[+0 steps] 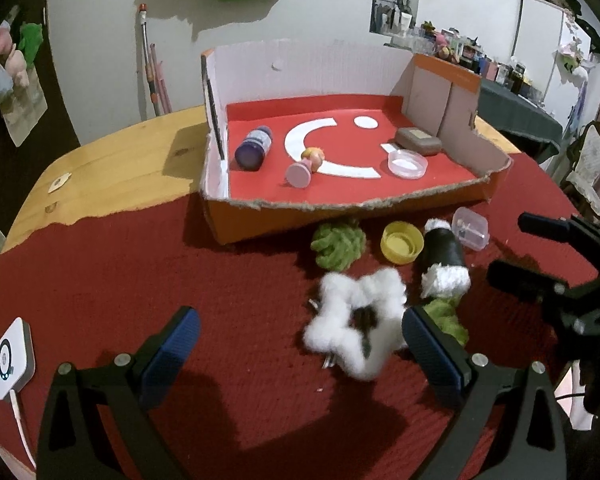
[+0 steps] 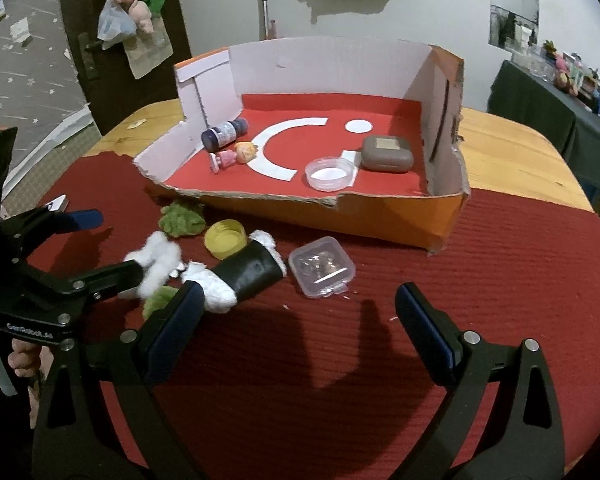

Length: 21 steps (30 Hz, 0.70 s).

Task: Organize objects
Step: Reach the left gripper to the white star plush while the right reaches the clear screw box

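A white fluffy star-shaped scrunchie point(image 1: 356, 328) lies on the red cloth between the fingers of my left gripper point(image 1: 300, 336), close to its right finger; the jaws stand wide open. The right wrist view shows that scrunchie point(image 2: 156, 264) against the left gripper's near finger. My right gripper point(image 2: 300, 312) is open over bare cloth, its left finger beside a black roll with white fluffy ends point(image 2: 248, 274). Near it lie a small clear box point(image 2: 322, 268), a yellow cap point(image 2: 225, 238) and a green fluffy piece point(image 2: 182, 218). A second green piece point(image 1: 446, 316) is partly hidden behind the left gripper's right finger.
An orange cardboard tray point(image 2: 380, 216) with a torn front rim holds a purple bottle point(image 2: 224, 133), a small doll point(image 2: 236, 154), a clear dish point(image 2: 330, 168) and a grey-brown case point(image 2: 388, 153). A white device with a cable point(image 1: 14, 358) sits at the table's left edge.
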Each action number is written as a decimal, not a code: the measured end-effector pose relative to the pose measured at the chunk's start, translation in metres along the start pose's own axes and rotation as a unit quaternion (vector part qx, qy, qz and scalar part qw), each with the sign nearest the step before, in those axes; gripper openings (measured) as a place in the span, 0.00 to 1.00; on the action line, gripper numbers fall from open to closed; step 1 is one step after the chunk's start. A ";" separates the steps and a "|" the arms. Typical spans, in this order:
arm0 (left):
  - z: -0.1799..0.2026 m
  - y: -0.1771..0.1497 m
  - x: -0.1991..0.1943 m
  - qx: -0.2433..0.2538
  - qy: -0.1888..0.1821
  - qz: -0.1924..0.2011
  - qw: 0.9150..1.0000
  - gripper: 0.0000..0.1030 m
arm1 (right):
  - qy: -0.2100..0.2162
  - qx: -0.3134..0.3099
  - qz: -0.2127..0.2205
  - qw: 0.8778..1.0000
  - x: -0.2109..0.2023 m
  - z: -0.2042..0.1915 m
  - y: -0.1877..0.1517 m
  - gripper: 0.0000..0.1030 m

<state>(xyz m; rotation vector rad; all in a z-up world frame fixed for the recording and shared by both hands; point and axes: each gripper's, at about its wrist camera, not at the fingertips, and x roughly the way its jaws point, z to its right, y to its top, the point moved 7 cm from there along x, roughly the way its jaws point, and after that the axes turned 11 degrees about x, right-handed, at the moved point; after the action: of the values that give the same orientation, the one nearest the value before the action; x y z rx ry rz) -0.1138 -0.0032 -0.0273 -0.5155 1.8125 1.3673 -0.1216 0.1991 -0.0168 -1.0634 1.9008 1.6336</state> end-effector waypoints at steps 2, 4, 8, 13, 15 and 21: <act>0.001 -0.003 0.001 0.002 -0.001 -0.002 1.000 1.00 | -0.004 0.003 0.001 1.000 0.001 0.004 0.000 0.93; 0.002 -0.006 0.001 0.004 -0.005 -0.004 1.000 1.00 | -0.008 0.004 0.000 1.000 0.002 0.007 0.000 0.89; 0.007 -0.011 0.000 0.018 -0.011 -0.005 1.000 1.00 | -0.016 0.005 -0.003 1.000 0.007 0.014 0.002 0.83; 0.013 -0.014 0.005 0.037 -0.006 -0.010 0.999 1.00 | -0.021 0.000 -0.010 1.000 0.015 0.016 0.003 0.77; 0.013 -0.014 0.008 0.038 -0.006 -0.012 0.999 1.00 | -0.023 -0.001 -0.013 1.000 0.018 0.017 0.003 0.75; 0.010 -0.010 0.013 0.041 -0.009 -0.014 0.999 0.98 | -0.028 -0.004 -0.021 0.999 0.029 0.020 0.004 0.67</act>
<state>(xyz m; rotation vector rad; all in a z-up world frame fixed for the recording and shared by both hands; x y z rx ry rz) -0.1114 0.0050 -0.0448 -0.4814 1.8319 1.2698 -0.1464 0.2103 -0.0400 -1.0410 1.8261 1.6315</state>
